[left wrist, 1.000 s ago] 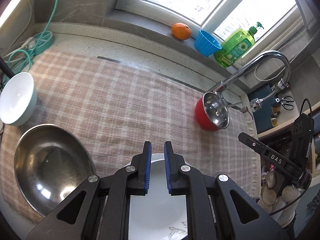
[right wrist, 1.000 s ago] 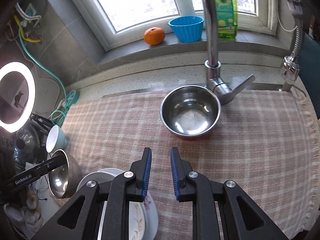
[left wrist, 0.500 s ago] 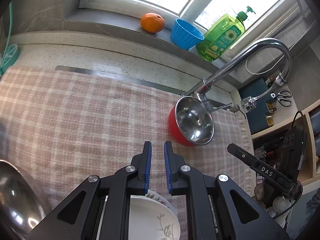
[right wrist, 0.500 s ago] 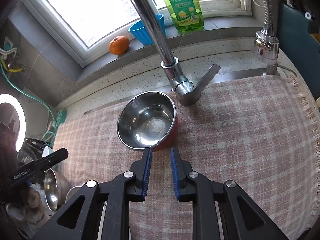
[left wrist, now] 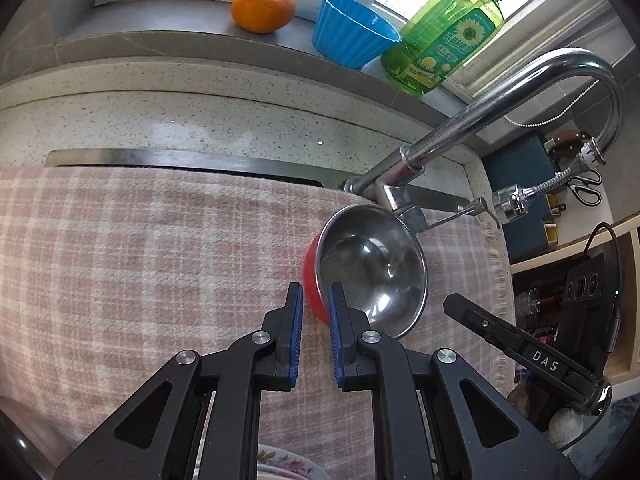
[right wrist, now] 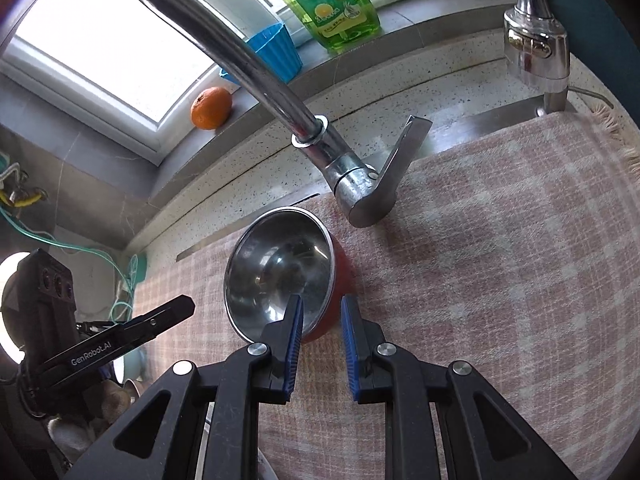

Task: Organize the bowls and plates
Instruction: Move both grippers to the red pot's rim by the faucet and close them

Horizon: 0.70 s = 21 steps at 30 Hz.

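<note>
A steel bowl with a red outside (left wrist: 372, 272) stands on the checked cloth (left wrist: 140, 260) just below the tap's base. My left gripper (left wrist: 315, 300) hovers at its near left wall, fingers almost touching and nothing between the pads. From the other side, my right gripper (right wrist: 321, 312) is over the same bowl (right wrist: 280, 276). Its jaws stand a narrow gap apart and empty, the left fingertip over the rim, the red wall showing behind the gap. A flowered plate (left wrist: 280, 464) peeks out under the left gripper.
The chrome tap (left wrist: 480, 120) arches over the bowl, and its lever (right wrist: 400, 160) juts out close behind. An orange (left wrist: 262, 8), a blue cup (left wrist: 352, 36) and a green soap bottle (left wrist: 448, 36) sit on the sill. Cloth stretches to the right (right wrist: 500, 260).
Both grippers have closed in on the red bowl from either side and dropped lower. The large steel bowl and white bowl have left the left wrist view. Neither gap changed.
</note>
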### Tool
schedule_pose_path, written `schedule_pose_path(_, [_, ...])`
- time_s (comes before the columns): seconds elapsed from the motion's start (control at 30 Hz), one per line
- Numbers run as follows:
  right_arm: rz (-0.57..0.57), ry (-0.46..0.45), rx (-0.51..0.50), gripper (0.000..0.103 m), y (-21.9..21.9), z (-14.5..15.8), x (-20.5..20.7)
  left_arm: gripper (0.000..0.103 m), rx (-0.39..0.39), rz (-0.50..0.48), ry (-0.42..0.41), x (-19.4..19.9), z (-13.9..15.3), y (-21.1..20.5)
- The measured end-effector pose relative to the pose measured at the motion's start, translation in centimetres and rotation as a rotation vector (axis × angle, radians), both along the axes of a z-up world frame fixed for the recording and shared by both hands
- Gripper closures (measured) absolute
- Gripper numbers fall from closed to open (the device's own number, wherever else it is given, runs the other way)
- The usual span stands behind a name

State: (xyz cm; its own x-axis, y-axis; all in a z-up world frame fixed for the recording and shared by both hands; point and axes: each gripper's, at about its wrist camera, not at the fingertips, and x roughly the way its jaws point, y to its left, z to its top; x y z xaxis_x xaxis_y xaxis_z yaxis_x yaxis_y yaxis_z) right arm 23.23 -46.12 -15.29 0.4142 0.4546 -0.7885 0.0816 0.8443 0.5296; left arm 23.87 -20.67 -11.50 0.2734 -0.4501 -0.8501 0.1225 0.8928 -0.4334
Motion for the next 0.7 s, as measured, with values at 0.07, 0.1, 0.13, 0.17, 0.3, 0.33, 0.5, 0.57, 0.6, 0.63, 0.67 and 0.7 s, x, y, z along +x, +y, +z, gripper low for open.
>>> schedule_pose_path(0.07, [-0.008,0.014,0.021,0.085,-0.2,-0.4,0.5,0.092,0.002,-0.008,0.021,0.8,-0.4,-0.3])
schedule_pose_path(0.1, [-0.01,0.019,0.026,0.085,-0.2,-0.6,0.7,0.092,0.006,-0.011,0.025,1.1,-0.6,-0.5])
schedule_pose_path(0.13, [-0.012,0.023,0.028,0.085,-0.2,-0.7,1.0,0.092,0.012,-0.015,0.027,1.4,-0.7,-0.7])
schedule_pose_path(0.17, [-0.014,0.025,0.027,0.085,-0.2,-0.8,1.2,0.092,0.018,-0.015,0.027,1.5,-0.8,-0.8])
schedule_pose_path(0.3, [-0.02,0.029,0.025,0.085,-0.4,-1.1,2.0,0.092,0.033,-0.025,0.034,2.2,-1.2,-1.3])
schedule_pose_path(0.33, [-0.021,0.032,0.027,0.085,-0.4,-1.2,2.3,0.092,0.037,-0.028,0.036,2.3,-1.3,-1.4])
schedule_pose_path(0.5, [-0.022,0.046,0.025,0.086,-0.5,-1.7,3.1,0.092,0.05,-0.038,0.036,2.6,-1.6,-1.9])
schedule_pose_path(0.57, [-0.021,0.047,0.023,0.086,-0.5,-1.8,3.5,0.092,0.052,-0.04,0.039,2.7,-1.8,-2.0])
schedule_pose_path(0.6, [-0.019,0.048,0.02,0.086,-0.4,-1.9,3.6,0.092,0.055,-0.041,0.038,2.7,-1.9,-2.0])
schedule_pose_path(0.63, [-0.018,0.047,0.018,0.086,-0.4,-1.9,3.7,0.092,0.058,-0.043,0.038,2.7,-1.9,-2.1])
schedule_pose_path(0.67, [-0.016,0.047,0.014,0.086,-0.3,-1.9,3.8,0.092,0.061,-0.043,0.037,2.7,-2.0,-2.1])
schedule_pose_path(0.7, [-0.014,0.048,0.009,0.087,-0.2,-1.9,3.9,0.092,0.061,-0.043,0.037,2.7,-2.1,-2.1])
